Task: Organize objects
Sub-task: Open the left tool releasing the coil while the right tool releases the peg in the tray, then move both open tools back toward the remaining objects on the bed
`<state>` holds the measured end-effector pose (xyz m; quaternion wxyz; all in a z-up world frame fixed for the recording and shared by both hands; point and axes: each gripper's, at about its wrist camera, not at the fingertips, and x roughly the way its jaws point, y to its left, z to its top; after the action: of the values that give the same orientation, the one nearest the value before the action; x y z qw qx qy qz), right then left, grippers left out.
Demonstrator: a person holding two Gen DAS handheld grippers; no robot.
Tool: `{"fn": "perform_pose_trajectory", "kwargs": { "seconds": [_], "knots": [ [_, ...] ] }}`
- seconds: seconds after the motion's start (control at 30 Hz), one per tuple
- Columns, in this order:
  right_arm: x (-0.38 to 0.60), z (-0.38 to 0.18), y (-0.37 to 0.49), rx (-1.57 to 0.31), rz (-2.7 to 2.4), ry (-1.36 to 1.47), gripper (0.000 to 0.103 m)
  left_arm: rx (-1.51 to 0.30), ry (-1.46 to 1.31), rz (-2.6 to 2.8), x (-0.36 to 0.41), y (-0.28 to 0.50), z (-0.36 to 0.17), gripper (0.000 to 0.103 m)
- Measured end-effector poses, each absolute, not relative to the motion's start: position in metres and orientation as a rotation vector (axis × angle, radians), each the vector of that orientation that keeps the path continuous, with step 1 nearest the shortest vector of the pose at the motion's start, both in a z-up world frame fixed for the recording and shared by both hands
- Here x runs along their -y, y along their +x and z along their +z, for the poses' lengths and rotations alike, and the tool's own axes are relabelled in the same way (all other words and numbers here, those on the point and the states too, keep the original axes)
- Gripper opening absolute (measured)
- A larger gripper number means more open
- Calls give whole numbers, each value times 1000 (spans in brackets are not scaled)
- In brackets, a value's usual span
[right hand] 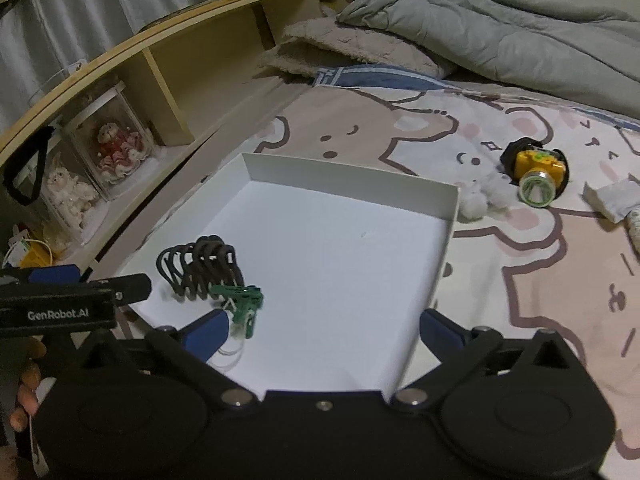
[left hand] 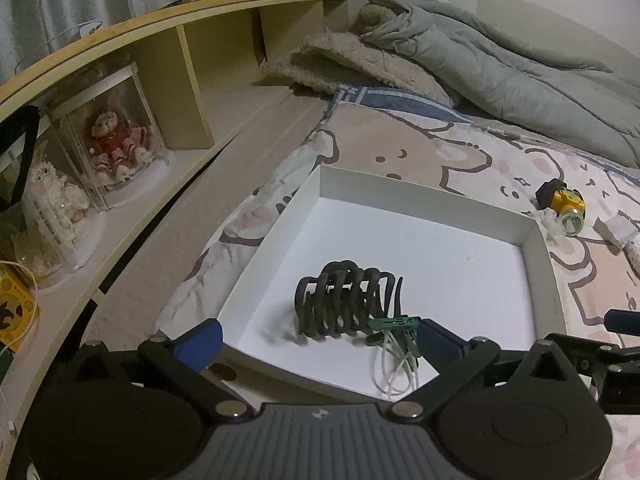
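Left gripper (left hand: pixel 318 338): angling downward over the near edge of the white tray (left hand: pixel 546 264), jaws standing spread wide, nothing between the blue pads.
Right gripper (right hand: pixel 324 330): tilting down toward the tray's near side, jaws gaping wide and pinching nothing.
Person's hand (right hand: pixel 24 396): wrapping fingers round the left gripper's handle at the frame's left edge.
Black hair claw (left hand: pixel 344 300): lying inside the tray near its front left corner.
Green clip (left hand: pixel 396 326): lying just beside the claw, touching it, with pale bands under it.
Yellow toy camera (right hand: pixel 536 168): sitting on the bedsheet (right hand: pixel 560 280), well apart from the tray.
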<state>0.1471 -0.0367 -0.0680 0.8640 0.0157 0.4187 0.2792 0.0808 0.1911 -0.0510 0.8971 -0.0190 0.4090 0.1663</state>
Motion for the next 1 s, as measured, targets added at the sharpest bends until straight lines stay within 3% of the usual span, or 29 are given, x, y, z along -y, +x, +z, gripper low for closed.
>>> {"fn": "perform_pose_trajectory", "kwargs": {
  "seconds": [1.0],
  "knots": [
    [142,-60,164,-825,350,12,103,-817,-2,204,-109,114,-46,103]
  ]
}}
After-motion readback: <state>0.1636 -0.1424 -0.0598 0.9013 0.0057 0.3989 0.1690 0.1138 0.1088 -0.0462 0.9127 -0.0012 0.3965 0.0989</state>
